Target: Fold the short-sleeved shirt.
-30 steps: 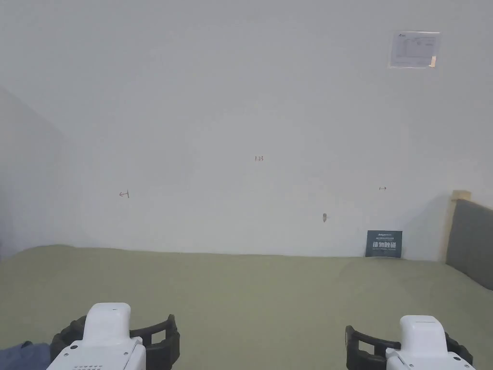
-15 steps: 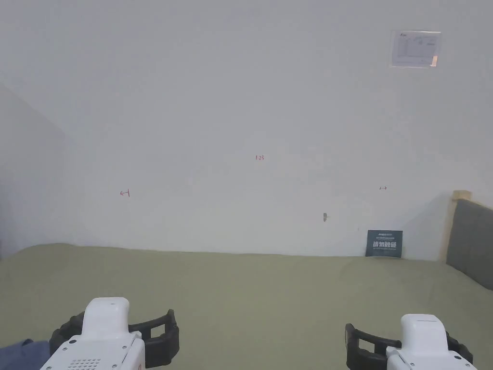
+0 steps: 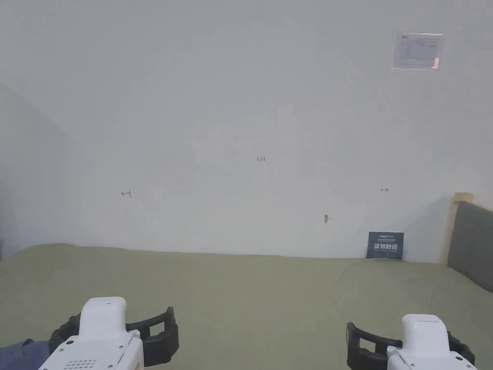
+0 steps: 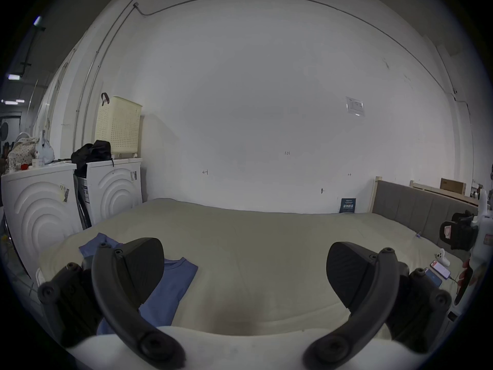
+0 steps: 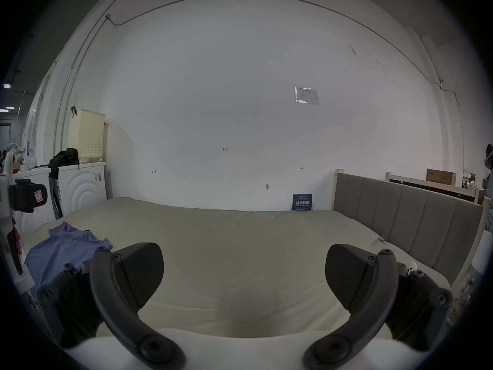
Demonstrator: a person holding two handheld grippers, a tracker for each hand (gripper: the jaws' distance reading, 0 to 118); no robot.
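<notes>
A blue short-sleeved shirt (image 4: 170,287) lies flat on the olive-green bed sheet (image 4: 253,242) near the bed's left front corner; its edge shows at the lower left of the head view (image 3: 21,351), and it lies at the left of the right gripper view (image 5: 64,250). My left gripper (image 4: 244,271) is open and empty above the bed, just right of the shirt. My right gripper (image 5: 244,271) is open and empty farther right, over bare sheet. Both gripper bodies sit at the bottom of the head view, left (image 3: 103,337) and right (image 3: 419,342).
A white wall backs the bed. A grey padded headboard (image 5: 408,215) runs along the right side. Two white washing machines (image 4: 114,186) with a cream laundry basket (image 4: 117,125) stand left of the bed. Phones (image 4: 437,271) lie on the bed's right front.
The head camera has tilted slightly, shifting the whole picture a little. Both grippers stay in nearly the same place, open.
</notes>
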